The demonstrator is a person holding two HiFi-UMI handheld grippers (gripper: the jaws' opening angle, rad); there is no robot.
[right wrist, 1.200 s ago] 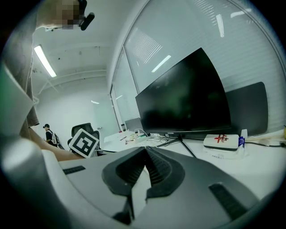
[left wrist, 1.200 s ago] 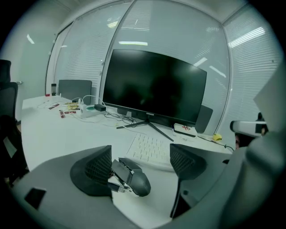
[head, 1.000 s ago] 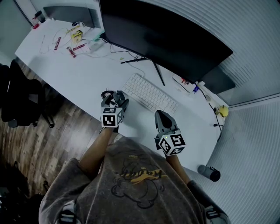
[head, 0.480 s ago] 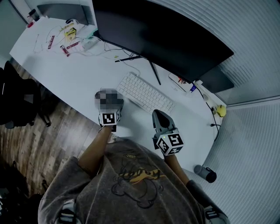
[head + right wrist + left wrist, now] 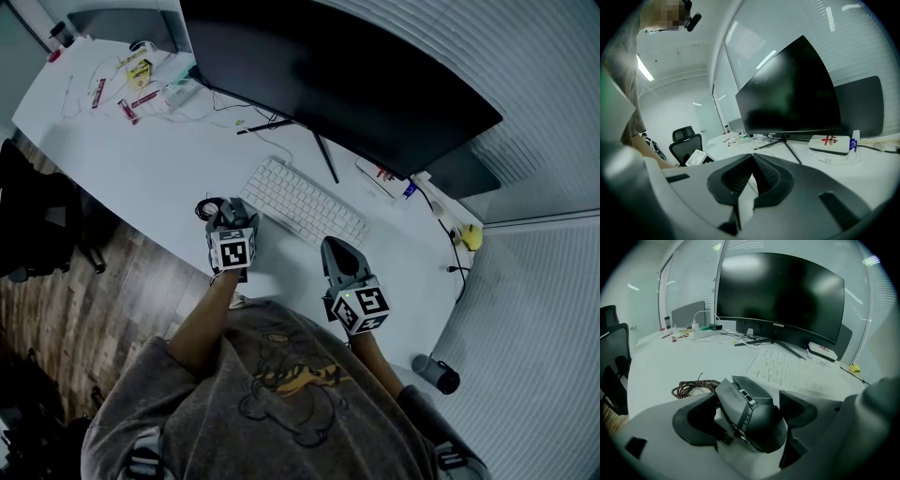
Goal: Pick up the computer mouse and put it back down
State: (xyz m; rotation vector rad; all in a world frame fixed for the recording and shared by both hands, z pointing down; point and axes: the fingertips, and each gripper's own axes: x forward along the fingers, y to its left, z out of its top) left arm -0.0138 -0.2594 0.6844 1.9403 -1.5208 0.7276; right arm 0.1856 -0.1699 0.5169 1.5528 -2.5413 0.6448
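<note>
- Hardly anything has shifted in the last second: both grippers keep their spots by the white keyboard point(image 5: 302, 204).
- Matt, dark grey and sharply faceted, the computer mouse point(image 5: 751, 414) has a coil of braided cable point(image 5: 691, 387) just behind it.
- At the desk's near edge, left of the keyboard, the left gripper point(image 5: 232, 223) clamps the mouse between its dark pads point(image 5: 696, 420). Whether the mouse touches the desk, I cannot tell.
- By the keyboard's right end, the right gripper point(image 5: 750, 173) has its ribbed jaws pressed together on nothing.
- A curved black monitor point(image 5: 328, 75) stands on the smooth white desk point(image 5: 141, 159). A black office chair point(image 5: 37, 216) sits on the wood-plank floor point(image 5: 103, 309).
</note>
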